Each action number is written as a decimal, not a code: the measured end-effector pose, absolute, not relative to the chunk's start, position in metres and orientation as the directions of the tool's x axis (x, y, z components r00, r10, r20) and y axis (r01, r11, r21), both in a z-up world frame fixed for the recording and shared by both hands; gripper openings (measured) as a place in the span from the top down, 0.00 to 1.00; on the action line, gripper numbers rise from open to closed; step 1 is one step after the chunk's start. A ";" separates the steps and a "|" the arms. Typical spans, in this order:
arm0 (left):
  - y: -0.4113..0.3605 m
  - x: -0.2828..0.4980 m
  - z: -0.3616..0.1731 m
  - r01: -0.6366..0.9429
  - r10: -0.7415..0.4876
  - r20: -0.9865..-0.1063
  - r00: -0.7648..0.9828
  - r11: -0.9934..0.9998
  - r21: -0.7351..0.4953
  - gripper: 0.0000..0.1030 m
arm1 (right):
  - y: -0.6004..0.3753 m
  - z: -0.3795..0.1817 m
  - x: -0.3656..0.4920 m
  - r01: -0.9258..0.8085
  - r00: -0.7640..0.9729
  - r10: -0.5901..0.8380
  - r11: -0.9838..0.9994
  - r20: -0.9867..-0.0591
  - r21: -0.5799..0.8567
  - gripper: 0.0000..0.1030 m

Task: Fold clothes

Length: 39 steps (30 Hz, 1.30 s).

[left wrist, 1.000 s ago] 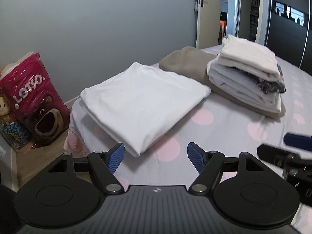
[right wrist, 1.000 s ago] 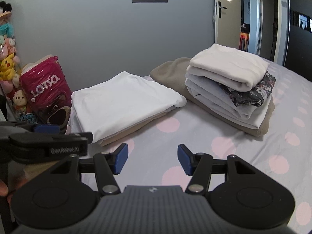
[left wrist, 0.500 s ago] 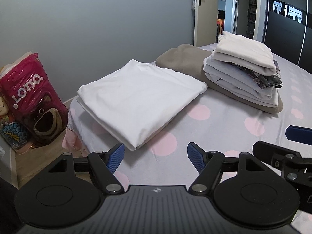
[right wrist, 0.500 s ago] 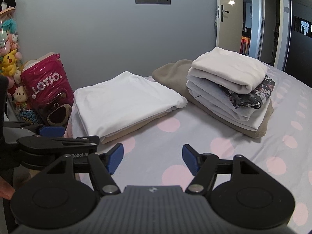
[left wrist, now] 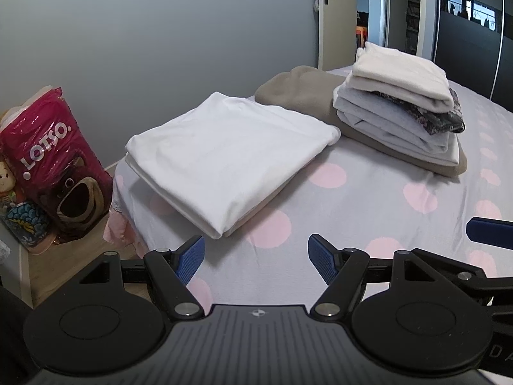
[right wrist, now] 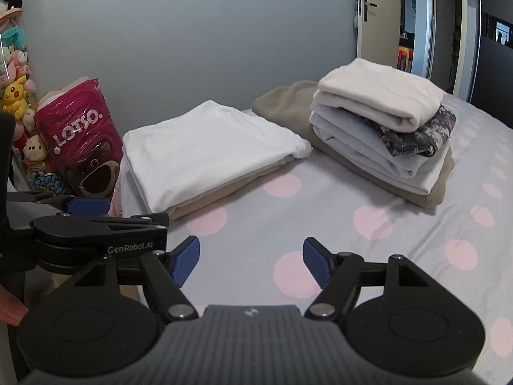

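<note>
Already folded, the white garment [left wrist: 231,154] lies flat near the bed's [left wrist: 368,211] corner, beside a stack of folded clothes [right wrist: 381,128]. We hold the left gripper [left wrist: 256,253] and right gripper [right wrist: 251,256] wide, gripping nothing; no unfolded piece shows.

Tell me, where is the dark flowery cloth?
The dark flowery cloth is tucked in the tall stack of folded clothes on the right side of the bed, under the cream top piece and above the pale grey ones.
</note>
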<state>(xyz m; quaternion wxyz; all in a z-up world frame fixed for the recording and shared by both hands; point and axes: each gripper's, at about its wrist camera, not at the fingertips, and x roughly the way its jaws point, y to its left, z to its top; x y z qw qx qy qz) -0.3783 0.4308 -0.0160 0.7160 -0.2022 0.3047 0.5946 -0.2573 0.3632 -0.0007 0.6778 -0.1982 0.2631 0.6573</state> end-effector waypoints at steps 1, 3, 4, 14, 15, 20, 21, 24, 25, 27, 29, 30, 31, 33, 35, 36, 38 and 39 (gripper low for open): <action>0.431 -0.378 -0.017 -0.974 0.727 -0.679 0.106 0.213 0.075 0.32 | 0.363 -0.002 -0.257 -0.995 -0.005 0.785 0.059 -0.620 0.082 0.29; 0.430 -0.377 -0.019 -0.973 0.724 -0.682 0.104 0.216 0.081 0.32 | 0.363 -0.004 -0.256 -0.994 -0.007 0.781 0.061 -0.625 0.088 0.28; 0.430 -0.377 -0.020 -0.972 0.723 -0.684 0.103 0.218 0.083 0.32 | 0.363 -0.005 -0.256 -0.994 -0.006 0.779 0.063 -0.626 0.087 0.28; 0.429 -0.374 -0.024 -0.970 0.715 -0.692 0.100 0.226 0.093 0.32 | 0.361 -0.008 -0.256 -0.994 -0.002 0.773 0.067 -0.635 0.084 0.28; 0.429 -0.374 -0.025 -0.970 0.716 -0.692 0.098 0.225 0.095 0.32 | 0.361 -0.009 -0.256 -0.994 -0.001 0.772 0.067 -0.636 0.084 0.29; 0.430 -0.374 -0.026 -0.969 0.711 -0.695 0.101 0.229 0.094 0.32 | 0.361 -0.009 -0.256 -0.994 0.002 0.771 0.070 -0.637 0.081 0.28; 0.430 -0.374 -0.026 -0.969 0.711 -0.696 0.101 0.230 0.093 0.32 | 0.361 -0.009 -0.256 -0.994 0.003 0.771 0.071 -0.637 0.081 0.28; 0.429 -0.374 -0.026 -0.969 0.710 -0.696 0.101 0.229 0.093 0.32 | 0.361 -0.009 -0.256 -0.994 0.002 0.770 0.071 -0.637 0.082 0.28; 0.429 -0.374 -0.026 -0.969 0.710 -0.697 0.101 0.229 0.092 0.32 | 0.361 -0.009 -0.255 -0.994 0.002 0.770 0.071 -0.638 0.082 0.28; 0.430 -0.374 -0.026 -0.969 0.709 -0.698 0.102 0.230 0.092 0.32 | 0.361 -0.009 -0.255 -0.994 0.002 0.770 0.070 -0.637 0.082 0.28; 0.429 -0.374 -0.026 -0.969 0.707 -0.699 0.104 0.230 0.089 0.32 | 0.361 -0.009 -0.256 -0.994 0.003 0.772 0.071 -0.636 0.081 0.28; 0.429 -0.374 -0.026 -0.969 0.707 -0.700 0.104 0.230 0.088 0.32 | 0.360 -0.009 -0.256 -0.994 0.004 0.773 0.071 -0.634 0.080 0.28; 0.429 -0.374 -0.026 -0.969 0.708 -0.699 0.105 0.230 0.087 0.32 | 0.360 -0.008 -0.256 -0.994 0.005 0.775 0.071 -0.631 0.079 0.28; 0.429 -0.374 -0.026 -0.969 0.708 -0.698 0.105 0.230 0.088 0.32 | 0.360 -0.008 -0.256 -0.994 0.004 0.776 0.070 -0.630 0.081 0.28; 0.429 -0.374 -0.026 -0.969 0.707 -0.700 0.106 0.231 0.087 0.32 | 0.359 -0.008 -0.255 -0.994 0.003 0.777 0.070 -0.630 0.082 0.28; 0.429 -0.374 -0.026 -0.969 0.707 -0.700 0.106 0.231 0.087 0.32 | 0.359 -0.008 -0.255 -0.994 0.003 0.777 0.070 -0.629 0.082 0.28; 0.429 -0.374 -0.026 -0.969 0.706 -0.700 0.106 0.232 0.086 0.32 | 0.359 -0.008 -0.255 -0.994 0.003 0.779 0.070 -0.627 0.082 0.28; 0.429 -0.374 -0.026 -0.969 0.706 -0.700 0.107 0.232 0.086 0.32 | 0.359 -0.008 -0.255 -0.994 0.003 0.780 0.070 -0.626 0.083 0.28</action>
